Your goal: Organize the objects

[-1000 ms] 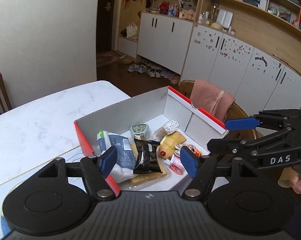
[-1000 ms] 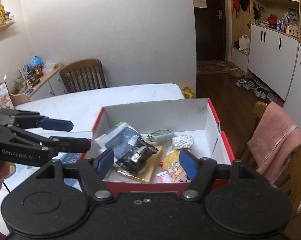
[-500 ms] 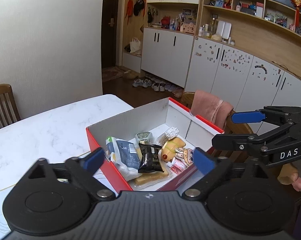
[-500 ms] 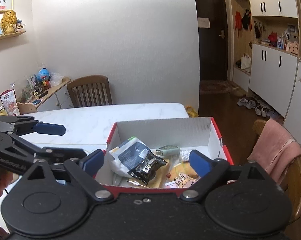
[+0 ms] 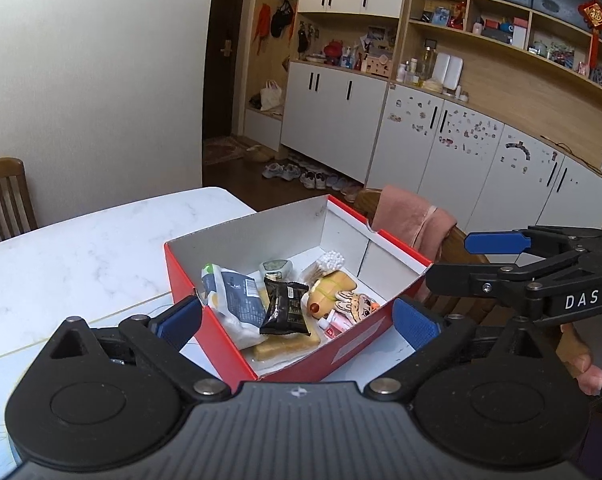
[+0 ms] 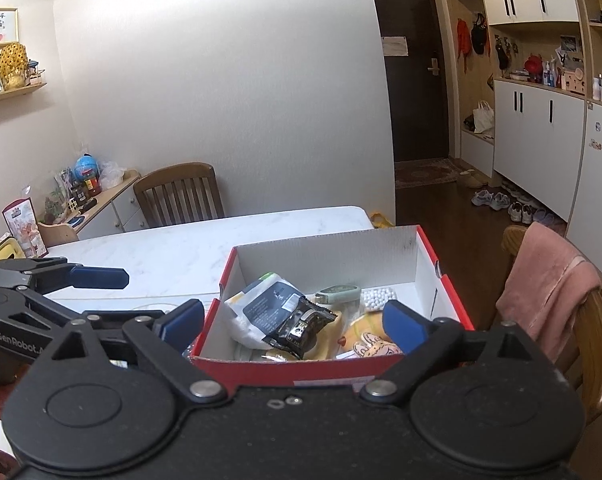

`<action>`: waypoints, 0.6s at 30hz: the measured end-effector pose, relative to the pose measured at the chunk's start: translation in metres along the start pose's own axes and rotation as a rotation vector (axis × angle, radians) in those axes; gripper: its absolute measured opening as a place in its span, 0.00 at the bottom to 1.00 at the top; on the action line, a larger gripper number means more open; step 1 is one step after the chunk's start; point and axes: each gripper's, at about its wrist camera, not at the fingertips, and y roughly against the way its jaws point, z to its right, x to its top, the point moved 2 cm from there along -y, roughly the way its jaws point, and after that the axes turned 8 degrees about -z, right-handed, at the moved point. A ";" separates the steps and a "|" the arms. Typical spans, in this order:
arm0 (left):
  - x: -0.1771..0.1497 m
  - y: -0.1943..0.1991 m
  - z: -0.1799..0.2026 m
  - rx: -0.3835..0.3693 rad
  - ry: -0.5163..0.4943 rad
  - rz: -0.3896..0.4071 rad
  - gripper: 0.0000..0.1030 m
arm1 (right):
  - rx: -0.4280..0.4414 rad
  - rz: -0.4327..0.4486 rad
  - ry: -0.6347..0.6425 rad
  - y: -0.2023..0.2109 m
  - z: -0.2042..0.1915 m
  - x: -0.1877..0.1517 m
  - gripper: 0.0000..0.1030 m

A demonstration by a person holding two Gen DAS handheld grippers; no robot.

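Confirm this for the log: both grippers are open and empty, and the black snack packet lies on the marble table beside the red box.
One detail is wrong. The black snack packet is not on the marble table; it lies inside the red box, on top of the other items, as both wrist views show. The rest holds: the left gripper and the right gripper are open and empty.

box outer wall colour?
Red outside, white inside; the box shows it best in the left wrist view.
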 end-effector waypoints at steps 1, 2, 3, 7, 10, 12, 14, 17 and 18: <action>-0.001 0.000 0.000 0.003 0.004 -0.001 0.99 | 0.002 -0.001 -0.001 0.000 0.000 -0.001 0.93; -0.002 0.000 0.000 0.005 0.005 0.000 0.99 | 0.000 -0.002 0.000 0.000 0.000 -0.002 0.93; -0.003 0.000 0.000 0.007 0.003 0.000 0.99 | 0.000 -0.003 0.002 0.000 -0.001 -0.003 0.93; -0.007 0.001 0.001 0.029 0.000 0.004 0.99 | 0.003 -0.005 0.006 0.001 -0.002 -0.007 0.93; -0.008 0.000 0.001 0.040 0.003 0.006 0.99 | 0.005 -0.009 0.001 0.000 -0.002 -0.008 0.93; -0.009 0.000 0.001 0.033 0.011 0.001 0.99 | 0.009 -0.012 -0.007 0.000 0.000 -0.009 0.93; -0.010 -0.001 0.001 0.034 0.014 -0.005 0.99 | 0.014 -0.015 -0.011 -0.001 0.000 -0.011 0.93; -0.011 -0.002 0.002 0.039 0.012 -0.007 0.99 | 0.017 -0.023 -0.013 -0.003 0.000 -0.013 0.93; -0.011 -0.002 0.003 0.044 0.008 -0.005 0.99 | 0.018 -0.026 -0.013 -0.003 0.000 -0.014 0.93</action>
